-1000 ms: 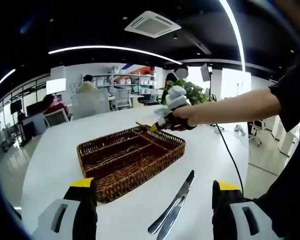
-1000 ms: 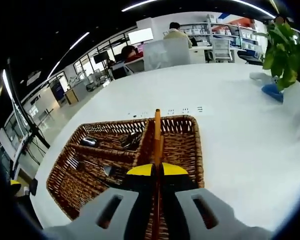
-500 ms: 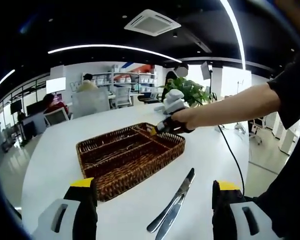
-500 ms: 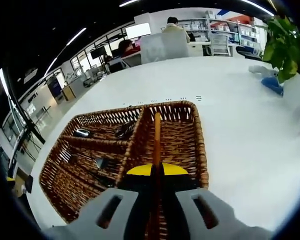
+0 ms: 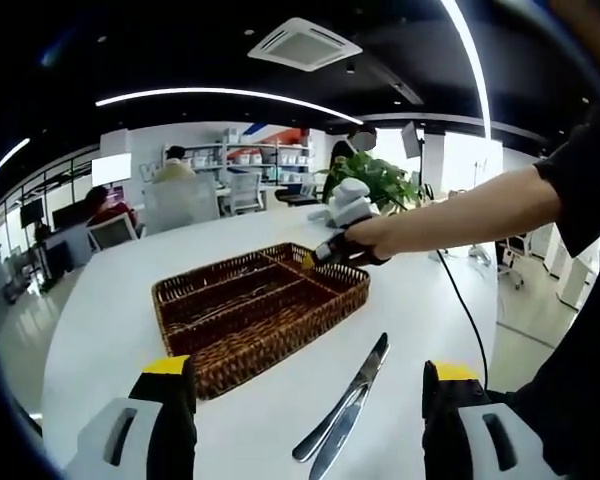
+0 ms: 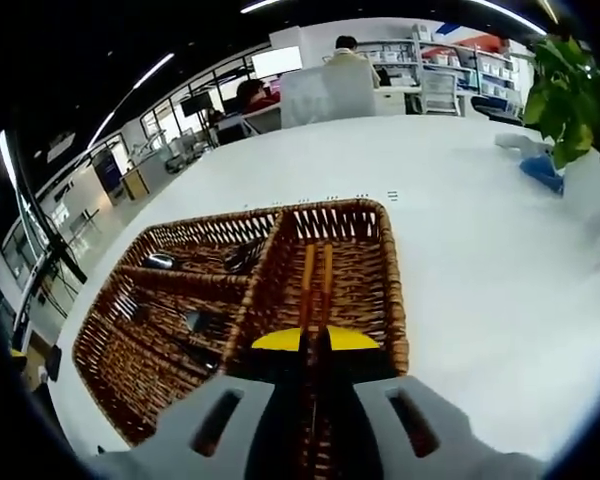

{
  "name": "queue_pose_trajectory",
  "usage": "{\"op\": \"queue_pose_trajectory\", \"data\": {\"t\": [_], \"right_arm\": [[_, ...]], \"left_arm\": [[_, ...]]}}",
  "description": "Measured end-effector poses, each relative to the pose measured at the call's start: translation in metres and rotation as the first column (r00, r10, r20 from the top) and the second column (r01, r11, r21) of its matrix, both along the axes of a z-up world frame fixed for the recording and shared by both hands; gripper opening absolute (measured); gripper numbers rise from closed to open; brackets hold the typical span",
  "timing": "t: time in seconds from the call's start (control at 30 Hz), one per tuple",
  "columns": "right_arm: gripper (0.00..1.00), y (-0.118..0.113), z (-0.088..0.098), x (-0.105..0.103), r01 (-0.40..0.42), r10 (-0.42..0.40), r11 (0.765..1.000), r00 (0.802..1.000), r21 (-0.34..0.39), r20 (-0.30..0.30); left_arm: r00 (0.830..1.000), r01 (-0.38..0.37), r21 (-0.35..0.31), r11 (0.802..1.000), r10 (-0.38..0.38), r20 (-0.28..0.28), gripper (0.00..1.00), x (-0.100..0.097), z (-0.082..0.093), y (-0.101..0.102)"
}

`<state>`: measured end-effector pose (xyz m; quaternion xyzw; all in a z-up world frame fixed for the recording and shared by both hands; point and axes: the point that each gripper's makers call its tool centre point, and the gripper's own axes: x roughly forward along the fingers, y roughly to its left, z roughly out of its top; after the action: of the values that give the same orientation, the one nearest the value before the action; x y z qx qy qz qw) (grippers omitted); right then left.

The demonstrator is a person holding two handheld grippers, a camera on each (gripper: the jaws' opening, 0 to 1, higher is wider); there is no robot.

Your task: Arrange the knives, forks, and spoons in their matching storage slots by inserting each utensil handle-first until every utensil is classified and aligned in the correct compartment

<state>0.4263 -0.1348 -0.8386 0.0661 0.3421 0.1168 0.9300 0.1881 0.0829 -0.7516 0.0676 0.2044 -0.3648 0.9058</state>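
Observation:
A brown wicker basket (image 5: 212,345) with several compartments stands mid-table. Two table knives (image 5: 345,412) lie side by side on the white table in front of it, between the wide-apart jaws of my open left gripper (image 5: 308,385). A person's hand holds my right gripper (image 5: 323,252) over the basket's far right end. In the right gripper view that gripper (image 6: 315,342) is shut on two thin orange-brown sticks (image 6: 307,285), which point along the basket's (image 6: 395,300) long right compartment, low inside it. Spoons (image 6: 160,262) and other metal cutlery (image 6: 195,320) lie in the left compartments.
A green plant (image 6: 578,90) in a white pot and a blue object (image 6: 540,170) stand on the table to the right of the basket. A black cable (image 5: 465,310) crosses the table's right side. Desks, chairs and seated people fill the background.
The sticks in my right gripper drew back from over the basket's far wall and sank into the right compartment, now showing as two. The left gripper and the knives stayed put.

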Motion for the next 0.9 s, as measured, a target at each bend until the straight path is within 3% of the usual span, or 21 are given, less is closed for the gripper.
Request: {"op": "queue_pose_trajectory", "data": {"t": [0.43,0.9], "right_arm": [[0.21,0.017,0.021,-0.022,-0.106,0.108,0.994,0.99,-0.029,0.088],[0.41,0.04,0.06,-0.074,-0.193,0.194,0.981,0.958,-0.022,0.212]], "left_arm": [[1.0,0.004,-0.01,1.0,-0.003,0.007,0.99,0.002,0.001,0.0],[1.0,0.015,-0.018,1.0,-0.015,-0.001,1.0,0.002,-0.002,-0.003]]}}
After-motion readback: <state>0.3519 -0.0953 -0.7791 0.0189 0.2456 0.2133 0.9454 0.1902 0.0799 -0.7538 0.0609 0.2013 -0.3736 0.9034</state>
